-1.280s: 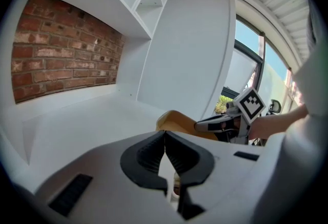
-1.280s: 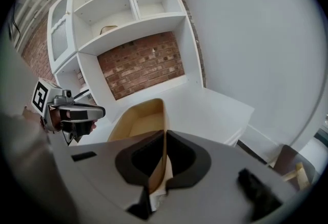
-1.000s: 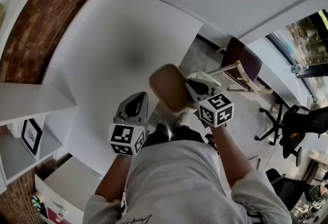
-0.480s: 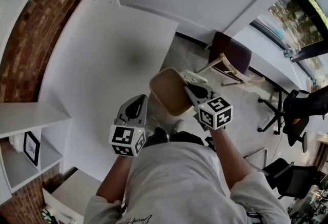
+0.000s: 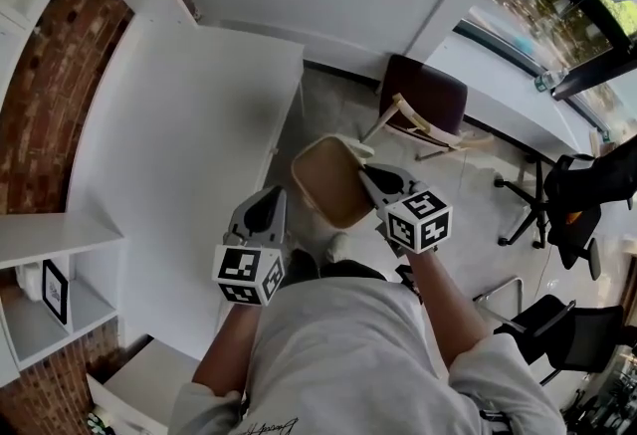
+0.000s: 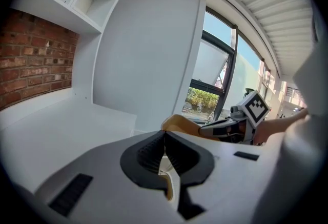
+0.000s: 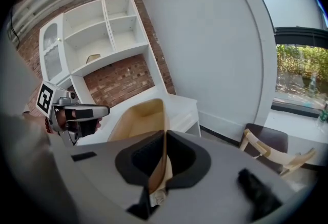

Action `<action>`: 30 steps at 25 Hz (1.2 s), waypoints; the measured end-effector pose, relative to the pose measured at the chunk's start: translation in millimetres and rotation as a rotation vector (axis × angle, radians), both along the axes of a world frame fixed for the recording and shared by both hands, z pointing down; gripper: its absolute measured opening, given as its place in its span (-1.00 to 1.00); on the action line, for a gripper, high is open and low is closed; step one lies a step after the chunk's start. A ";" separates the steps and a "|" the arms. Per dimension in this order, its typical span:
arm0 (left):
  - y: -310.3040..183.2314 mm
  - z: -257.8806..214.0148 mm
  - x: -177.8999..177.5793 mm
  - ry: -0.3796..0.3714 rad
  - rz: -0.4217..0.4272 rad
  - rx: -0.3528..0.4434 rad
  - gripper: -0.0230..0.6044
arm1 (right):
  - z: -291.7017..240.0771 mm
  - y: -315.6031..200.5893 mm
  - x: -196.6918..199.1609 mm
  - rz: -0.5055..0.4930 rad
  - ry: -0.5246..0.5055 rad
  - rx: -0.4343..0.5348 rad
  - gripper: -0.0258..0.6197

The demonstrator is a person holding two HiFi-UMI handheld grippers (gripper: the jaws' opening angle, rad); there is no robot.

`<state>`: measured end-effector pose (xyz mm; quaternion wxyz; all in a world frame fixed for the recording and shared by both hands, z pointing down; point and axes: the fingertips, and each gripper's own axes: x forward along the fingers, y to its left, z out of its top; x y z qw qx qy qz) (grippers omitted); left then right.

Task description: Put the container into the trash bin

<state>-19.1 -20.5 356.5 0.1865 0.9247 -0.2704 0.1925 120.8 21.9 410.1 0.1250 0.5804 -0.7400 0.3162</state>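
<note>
Right gripper [image 7: 165, 136]: jaws clamped on the thin side wall of a tan, shallow, round-cornered container [image 7: 134, 121]. The wall stands on edge between the pads, and the body of the container extends ahead and to this gripper's left, hollow side showing. The head view shows the same container [image 5: 329, 182] carried in the air, touching nothing but the right gripper [image 5: 368, 171]. Left gripper [image 6: 164, 135]: jaws pressed together, with nothing between them. The container [image 6: 179, 123] lies ahead and to its right, apart from it. The two grippers are held side by side, the left gripper [image 5: 273, 194] slightly behind the container's near edge. Below both is a grey floor [image 5: 328, 114]. A white table [image 5: 189, 134] extends ahead and to the left of the left gripper. Ahead and right of the right gripper stands a dark brown chair with a pale wooden frame [image 5: 426, 97]. Farther right are black office chairs [image 5: 582, 209]. Farthest out are a red brick wall [image 5: 45, 95] and white open shelving [image 7: 97, 38] to the left.
</note>
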 end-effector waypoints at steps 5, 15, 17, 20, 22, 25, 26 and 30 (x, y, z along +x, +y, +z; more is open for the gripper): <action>24.3 -3.5 19.8 -0.013 0.016 0.012 -0.88 | 2.2 27.4 19.2 0.028 -0.029 0.005 -0.81; 62.2 -0.5 29.3 -0.051 0.010 0.034 -0.88 | 18.2 71.9 45.1 0.061 -0.046 -0.004 -0.81; 68.1 2.5 29.9 -0.060 0.017 0.029 -0.88 | 21.4 77.2 48.2 0.067 -0.048 -0.011 -0.81; 71.4 6.0 29.8 -0.067 0.029 0.019 -0.88 | 25.9 83.0 50.3 0.083 -0.052 -0.020 -0.81; 71.0 7.5 31.2 -0.071 0.044 0.017 -0.88 | 28.6 84.2 51.6 0.094 -0.053 -0.025 -0.81; 66.9 9.7 35.5 -0.078 0.073 0.015 -0.88 | 32.5 82.5 54.0 0.113 -0.053 -0.034 -0.81; 64.9 10.3 36.9 -0.080 0.083 0.014 -0.88 | 34.1 81.6 54.1 0.119 -0.052 -0.038 -0.81; 55.6 14.9 39.2 -0.080 0.120 0.005 -0.88 | 42.5 77.8 53.1 0.134 -0.044 -0.061 -0.81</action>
